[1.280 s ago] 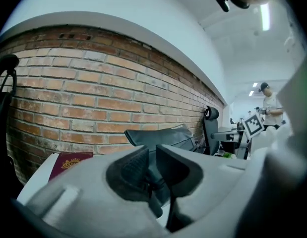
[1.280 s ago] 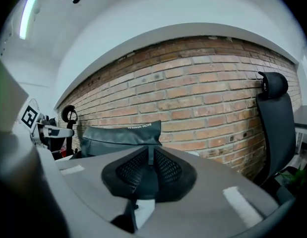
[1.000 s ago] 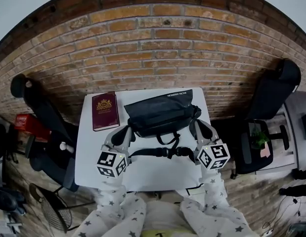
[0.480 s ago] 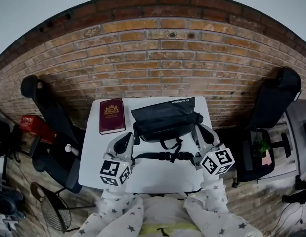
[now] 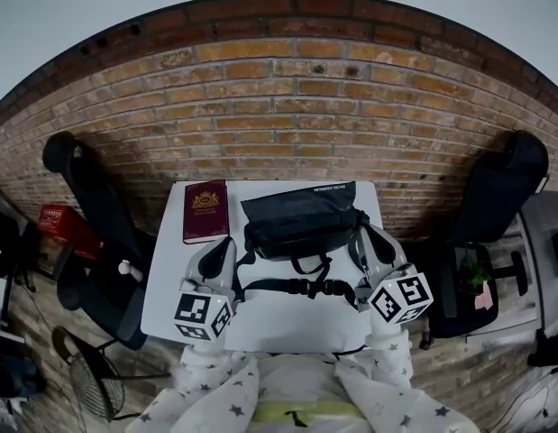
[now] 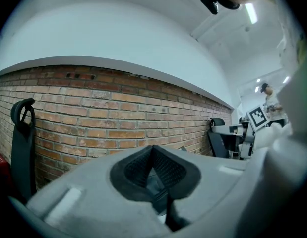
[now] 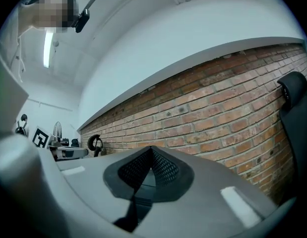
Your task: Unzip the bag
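Observation:
A black bag [image 5: 301, 219] lies across the back half of the white table [image 5: 288, 318], its zipped top facing the brick wall. Its black strap [image 5: 292, 286] trails in a loop toward me. My left gripper [image 5: 226, 247] hovers at the bag's left end and my right gripper [image 5: 361, 234] at its right end, both pointing level at the wall. In the left gripper view the fingertips [image 6: 153, 148] meet with nothing between them. The right gripper view shows the same closed tips [image 7: 152, 148]. Neither gripper holds the zipper pull, which I cannot make out.
A maroon book [image 5: 205, 211] lies on the table left of the bag. Black office chairs stand at the left [image 5: 80, 188] and the right [image 5: 508, 174]. A red box [image 5: 67, 228] sits on the floor at the left, and the brick wall [image 5: 288, 115] runs right behind the table.
Both grippers have risen a little beside the bag's ends and stay shut. The bag, strap and book lie where they were.

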Demonstrator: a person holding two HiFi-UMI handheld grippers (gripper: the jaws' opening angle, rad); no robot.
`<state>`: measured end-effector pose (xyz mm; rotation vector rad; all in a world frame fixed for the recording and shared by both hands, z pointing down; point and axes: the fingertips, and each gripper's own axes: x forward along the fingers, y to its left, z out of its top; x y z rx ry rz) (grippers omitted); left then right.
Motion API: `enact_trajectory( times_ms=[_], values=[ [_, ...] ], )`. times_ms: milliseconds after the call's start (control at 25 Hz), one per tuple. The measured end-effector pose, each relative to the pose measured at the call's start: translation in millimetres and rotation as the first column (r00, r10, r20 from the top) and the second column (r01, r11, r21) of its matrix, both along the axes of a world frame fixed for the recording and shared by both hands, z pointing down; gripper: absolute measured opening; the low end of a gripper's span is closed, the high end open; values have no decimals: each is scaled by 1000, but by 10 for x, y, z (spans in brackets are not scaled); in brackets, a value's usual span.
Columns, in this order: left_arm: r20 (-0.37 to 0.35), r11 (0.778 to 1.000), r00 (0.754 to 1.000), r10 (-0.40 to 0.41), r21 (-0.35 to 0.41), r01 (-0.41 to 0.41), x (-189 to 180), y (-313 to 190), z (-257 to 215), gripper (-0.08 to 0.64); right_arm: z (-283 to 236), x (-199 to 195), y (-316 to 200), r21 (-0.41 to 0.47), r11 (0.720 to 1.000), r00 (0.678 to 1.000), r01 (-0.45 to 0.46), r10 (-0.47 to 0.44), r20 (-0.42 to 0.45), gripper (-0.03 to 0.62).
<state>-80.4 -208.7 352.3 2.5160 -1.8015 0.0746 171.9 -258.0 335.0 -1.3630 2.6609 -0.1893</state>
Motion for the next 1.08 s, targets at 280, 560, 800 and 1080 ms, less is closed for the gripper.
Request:
enact_trajectory(
  times_ms=[280, 560, 800, 1080],
  values=[
    [-1, 1000, 1000, -19, 21, 19, -47, -29, -92, -2, -47, 28, 0, 10, 1000, 1000, -20, 20, 3, 9],
    [-1, 999, 1000, -24, 30, 24, -84, -43, -108, -2, -24, -8, 7, 12, 1000, 1000, -18, 18, -12, 8],
    [2, 999, 1000, -24, 26, 24, -82, -53, -82, -2, 5, 2, -2, 10, 1000, 1000, -28, 28, -12, 9],
    [10, 1000, 1000, -17, 21, 17, -83, -69, -77, -2, 36, 16, -24, 8, 999, 999, -37, 37, -9, 9]
  ],
)
